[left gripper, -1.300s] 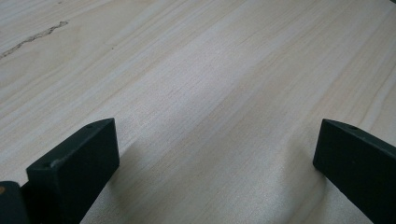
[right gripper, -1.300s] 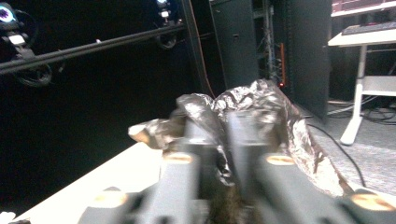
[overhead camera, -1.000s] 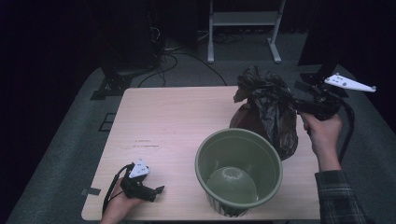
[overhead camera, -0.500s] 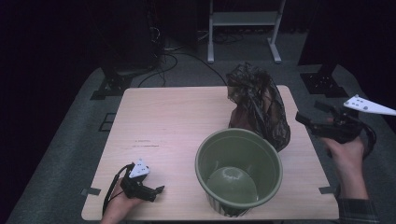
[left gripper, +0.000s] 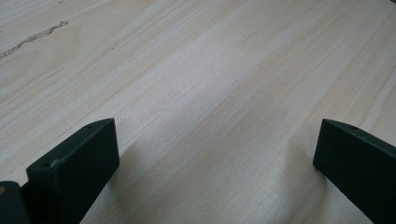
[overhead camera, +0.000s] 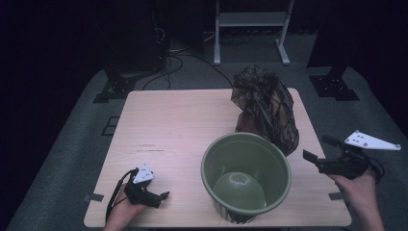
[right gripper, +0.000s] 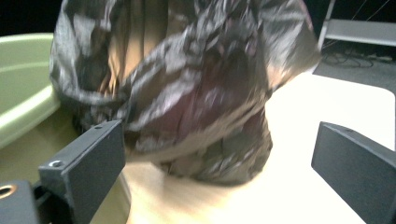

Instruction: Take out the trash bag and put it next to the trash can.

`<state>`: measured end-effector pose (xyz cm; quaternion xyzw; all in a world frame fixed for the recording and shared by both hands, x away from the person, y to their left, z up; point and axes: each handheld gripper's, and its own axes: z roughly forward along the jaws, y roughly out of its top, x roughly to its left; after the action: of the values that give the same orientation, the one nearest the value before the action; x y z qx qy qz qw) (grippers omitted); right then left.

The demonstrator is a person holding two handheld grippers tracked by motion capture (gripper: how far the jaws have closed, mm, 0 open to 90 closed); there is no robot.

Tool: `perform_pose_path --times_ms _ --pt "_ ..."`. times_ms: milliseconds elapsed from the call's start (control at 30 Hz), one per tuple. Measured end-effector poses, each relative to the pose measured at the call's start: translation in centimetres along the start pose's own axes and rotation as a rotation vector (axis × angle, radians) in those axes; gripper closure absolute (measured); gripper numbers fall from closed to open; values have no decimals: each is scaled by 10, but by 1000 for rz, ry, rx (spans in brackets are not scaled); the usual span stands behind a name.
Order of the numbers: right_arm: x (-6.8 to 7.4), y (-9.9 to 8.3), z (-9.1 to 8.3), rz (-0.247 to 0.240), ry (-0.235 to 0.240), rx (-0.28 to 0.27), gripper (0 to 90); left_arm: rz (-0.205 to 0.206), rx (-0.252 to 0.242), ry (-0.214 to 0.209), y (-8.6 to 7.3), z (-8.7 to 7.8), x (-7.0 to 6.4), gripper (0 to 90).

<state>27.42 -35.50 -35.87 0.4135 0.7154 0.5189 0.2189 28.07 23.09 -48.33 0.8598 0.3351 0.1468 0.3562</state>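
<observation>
Bag: a crumpled dark plastic bag [overhead camera: 265,108] stands on the far right part of the surface [overhead camera: 173,130], bunched at the top and with something reddish-brown showing through its film; in the right gripper view the bag [right gripper: 187,88] sits ahead of the jaws, blurred.
Bag and pot: the bag's lower near side comes right up to the far rim of the green pot [overhead camera: 246,177]; whether they touch cannot be told.
Pot: a round green pot, upright and open at the top, with a pale rounded bottom inside, stands near the front edge, right of the middle; its rim [right gripper: 23,79] shows at the left of the right gripper view.
Right tool: the right tool [overhead camera: 321,148] is held in a hand [overhead camera: 358,190] over the right edge of the surface, pointing left toward the bag and pot, well short of the bag; its jaws are spread wide with nothing between them, and the grey three-cornered plate sits on top.
Left tool: the left tool [overhead camera: 161,196] lies low at the front left corner, held by a hand [overhead camera: 122,214]; the left gripper view shows its jaws wide apart over bare pale wood [left gripper: 210,93], gripping nothing.
Surface: light wood with a faint dark scratch [overhead camera: 144,148] on its left half.
</observation>
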Motion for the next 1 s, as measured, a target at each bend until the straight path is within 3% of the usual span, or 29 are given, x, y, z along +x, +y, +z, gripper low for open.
perform_pose_path --times_ms 567,1000 --pt "-1 -58 10 51 1 84 16 -3 -1 1 0 0 0 0" --pt "1 -85 38 3 -35 238 15 -2 -1 -1 0 0 -1 0"
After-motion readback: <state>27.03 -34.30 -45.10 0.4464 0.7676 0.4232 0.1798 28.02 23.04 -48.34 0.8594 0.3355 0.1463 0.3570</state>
